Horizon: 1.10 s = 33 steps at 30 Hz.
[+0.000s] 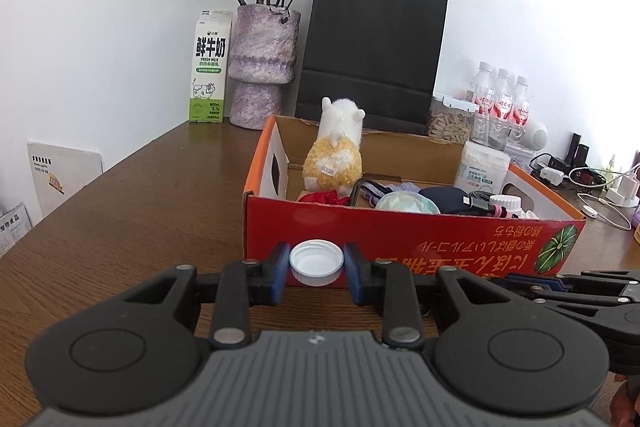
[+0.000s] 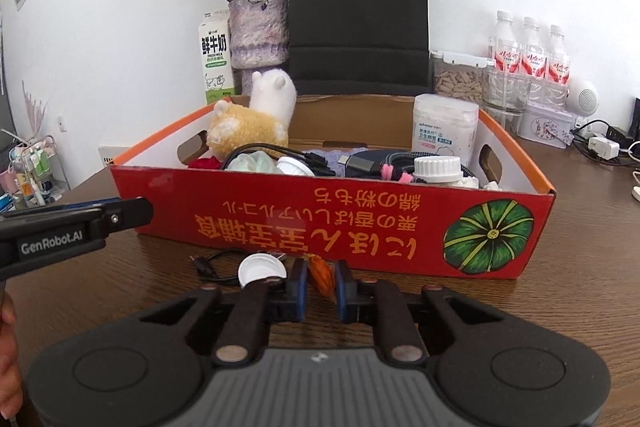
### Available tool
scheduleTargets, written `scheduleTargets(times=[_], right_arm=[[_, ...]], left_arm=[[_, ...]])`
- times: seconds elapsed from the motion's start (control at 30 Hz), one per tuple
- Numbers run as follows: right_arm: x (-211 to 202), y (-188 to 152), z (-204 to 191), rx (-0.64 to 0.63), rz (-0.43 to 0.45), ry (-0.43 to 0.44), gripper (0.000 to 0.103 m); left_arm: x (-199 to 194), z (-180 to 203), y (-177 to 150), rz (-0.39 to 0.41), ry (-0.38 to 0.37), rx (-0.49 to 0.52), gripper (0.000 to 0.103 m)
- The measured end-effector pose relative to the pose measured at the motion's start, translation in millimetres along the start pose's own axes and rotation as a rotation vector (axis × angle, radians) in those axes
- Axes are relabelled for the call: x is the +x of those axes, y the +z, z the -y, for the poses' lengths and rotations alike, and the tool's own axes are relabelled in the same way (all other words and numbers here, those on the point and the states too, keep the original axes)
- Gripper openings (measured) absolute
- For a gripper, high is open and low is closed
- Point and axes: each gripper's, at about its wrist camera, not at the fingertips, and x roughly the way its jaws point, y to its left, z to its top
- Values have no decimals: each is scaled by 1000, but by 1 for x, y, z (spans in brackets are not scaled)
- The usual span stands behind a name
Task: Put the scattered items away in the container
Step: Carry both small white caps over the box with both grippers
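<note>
The container is a red cardboard box (image 1: 400,239), also in the right wrist view (image 2: 280,211), holding a plush alpaca (image 1: 334,155), cables, a cotton-swab tub (image 2: 444,131) and other small items. My left gripper (image 1: 317,269) is shut on a white bottle cap (image 1: 317,263), held just in front of the box's near wall. My right gripper (image 2: 321,277) is closed around a small orange wrapped item (image 2: 321,273) low over the table in front of the box. Another white cap (image 2: 261,269) and a thin black cable (image 2: 212,263) lie on the table beside it.
Behind the box stand a black paper bag (image 1: 376,55), a vase of dried roses (image 1: 262,67), a milk carton (image 1: 210,67), water bottles (image 2: 528,55) and a seed jar (image 2: 458,79). Chargers and cords (image 1: 592,183) lie at the right.
</note>
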Motion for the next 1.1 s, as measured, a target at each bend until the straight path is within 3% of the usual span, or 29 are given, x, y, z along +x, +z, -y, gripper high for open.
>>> scheduleTargets(times=[0.17, 0.3, 0.63, 0.87, 1.1], right_arm=[[-25, -5, -1, -30, 132, -47, 13], [-40, 2, 1, -46, 205, -53, 13], [-31, 49, 16, -54, 338, -42, 13], [11, 67, 34, 21, 315, -14, 13], [28, 59, 42, -56, 311, -84, 13]], left_arm=[[-21, -2, -1, 104, 23, -1, 30], [-27, 1, 3, 112, 53, -4, 30], [-23, 34, 35, 163, 19, 56, 30], [17, 58, 61, 183, 11, 76, 30], [64, 63, 58, 141, 17, 62, 30]])
